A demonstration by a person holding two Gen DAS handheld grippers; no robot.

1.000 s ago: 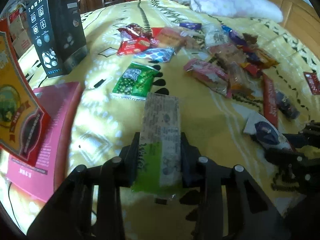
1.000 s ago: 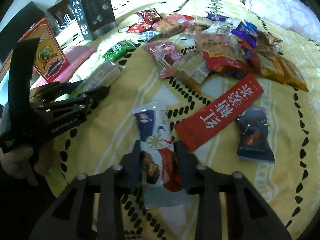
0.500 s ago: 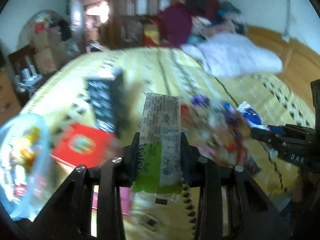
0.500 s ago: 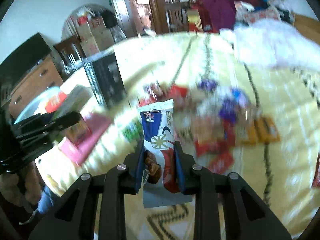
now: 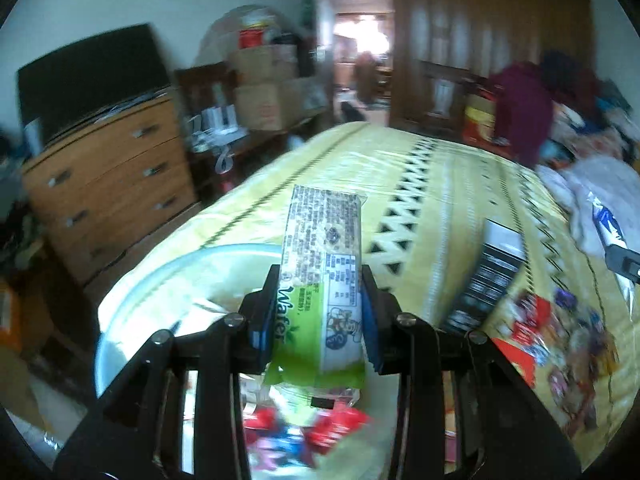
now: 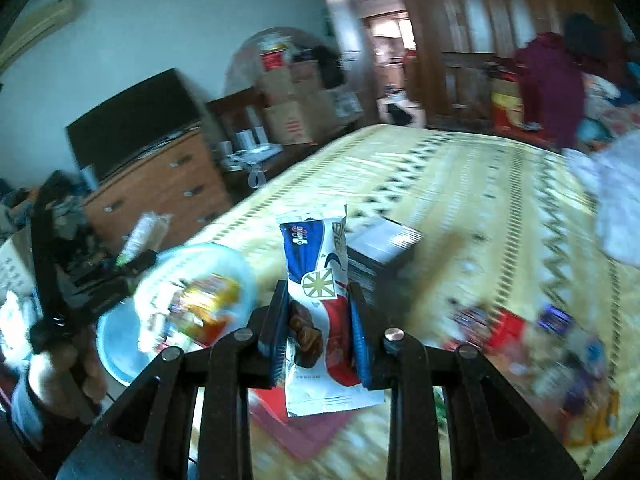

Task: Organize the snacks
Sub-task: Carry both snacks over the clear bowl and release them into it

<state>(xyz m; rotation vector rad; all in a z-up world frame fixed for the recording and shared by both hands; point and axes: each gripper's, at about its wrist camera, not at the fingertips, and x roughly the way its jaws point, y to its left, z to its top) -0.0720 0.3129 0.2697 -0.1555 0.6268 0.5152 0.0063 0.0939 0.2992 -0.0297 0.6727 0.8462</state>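
The left gripper pinches a green-and-white wafer packet by its long sides; the packet stands upright between the pads, its printed back face toward the camera and its top end clear above the fingertips. The right gripper pinches a blue, white and red snack packet in the same manner, upright, with its lower sealed edge hanging below the pads. All positions below are given relative to the pale blue bowl, which sits at the near left edge of the yellow patterned bedspread and contains several wrapped snacks, blurred. In the left wrist view the bowl rim lies directly behind and below the wafer packet. In the right wrist view the left gripper appears just left of the bowl, held by a hand, with the wafer packet pointing up and to the right. The snack packet in the right gripper is just right of the bowl. A black box stands on the bedspread to the right of the bowl, behind that packet. A pink flat box lies below and right of the bowl. Loose snack wrappers are scattered well to the right of the bowl, too blurred to identify. A wooden dresser stands behind the bowl, off the bed.
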